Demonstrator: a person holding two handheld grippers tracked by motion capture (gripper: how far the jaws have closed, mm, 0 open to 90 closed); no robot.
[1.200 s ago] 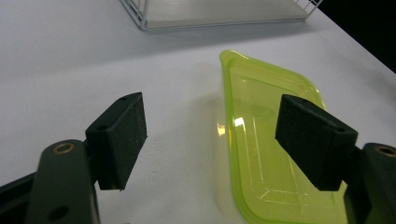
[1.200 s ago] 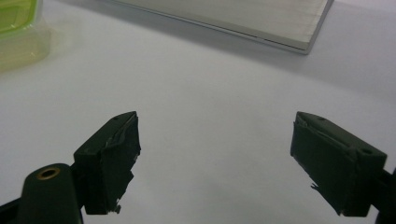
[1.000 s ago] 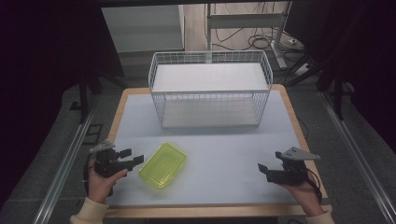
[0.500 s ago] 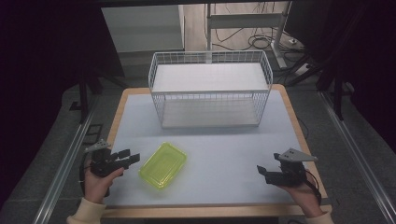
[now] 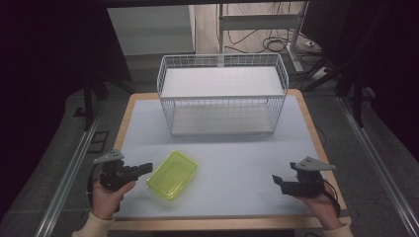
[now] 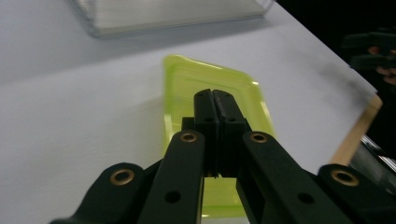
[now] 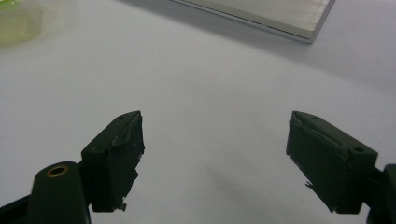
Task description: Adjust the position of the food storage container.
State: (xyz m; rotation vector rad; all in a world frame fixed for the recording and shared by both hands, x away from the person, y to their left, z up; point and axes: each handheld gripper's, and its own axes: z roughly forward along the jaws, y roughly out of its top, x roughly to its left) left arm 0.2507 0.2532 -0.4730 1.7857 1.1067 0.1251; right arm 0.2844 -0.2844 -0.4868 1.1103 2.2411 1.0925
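A shallow yellow-green plastic tray [image 5: 174, 174] lies empty on the pale table top, at the front left. My left gripper [image 5: 149, 168] is level with the tray's left end, its tips at the rim. In the left gripper view the left gripper [image 6: 215, 93] has its jaws pressed together, nothing visible between them, and the tray [image 6: 187, 79] stretches away under and beyond the tips. My right gripper [image 5: 274, 180] is held at the front right, pointing left. Its own view shows the right gripper [image 7: 215, 126] wide open over bare table, with the tray's corner [image 7: 14, 23] far off.
A white wire basket [image 5: 222, 106] with a flat white top stands across the back half of the table [image 5: 237, 158]. Its base [image 7: 261, 16] shows ahead of the right gripper. The table's wooden edge [image 5: 316, 138] runs along the right. Dark floor and metal rails surround the table.
The left gripper drew back slightly, then came forward to the tray's left end. The right gripper drifted a little toward the table's near edge. The tray stayed put.
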